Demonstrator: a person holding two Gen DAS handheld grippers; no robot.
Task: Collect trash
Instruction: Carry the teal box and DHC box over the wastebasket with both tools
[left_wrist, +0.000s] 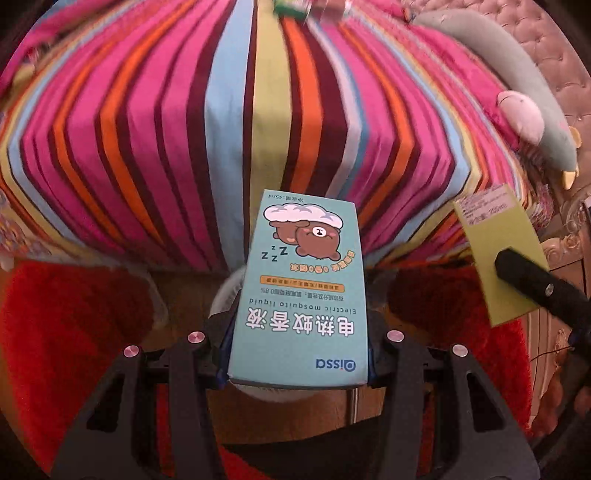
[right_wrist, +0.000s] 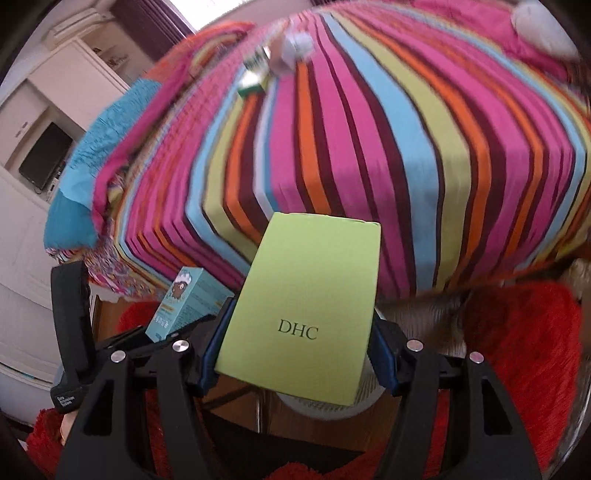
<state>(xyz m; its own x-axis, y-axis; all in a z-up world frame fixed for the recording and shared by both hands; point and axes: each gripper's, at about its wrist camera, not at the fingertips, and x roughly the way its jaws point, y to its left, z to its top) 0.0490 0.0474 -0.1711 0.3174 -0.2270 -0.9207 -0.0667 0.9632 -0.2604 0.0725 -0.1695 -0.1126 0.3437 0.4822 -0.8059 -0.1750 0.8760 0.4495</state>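
My left gripper (left_wrist: 297, 354) is shut on a teal mosquito-liquid box (left_wrist: 303, 295) with a cartoon bear, held over the floor at the bed's edge. The same teal box (right_wrist: 184, 302) shows at the left of the right wrist view. My right gripper (right_wrist: 295, 358) is shut on a lime-green DHC box (right_wrist: 306, 310); that green box (left_wrist: 498, 251) appears at the right of the left wrist view. A white round bin (right_wrist: 317, 406) lies just under the green box and shows beneath the teal box as a pale rim (left_wrist: 229, 291). More litter (right_wrist: 280, 55), a green carton and white crumpled paper, lies far back on the bed.
The striped bedspread (left_wrist: 258, 110) fills the view ahead. Red shaggy rugs (left_wrist: 66, 332) lie on the wooden floor on both sides. A grey plush toy (left_wrist: 517, 92) rests by the padded headboard. White cabinets (right_wrist: 44, 129) with a dark screen stand at left.
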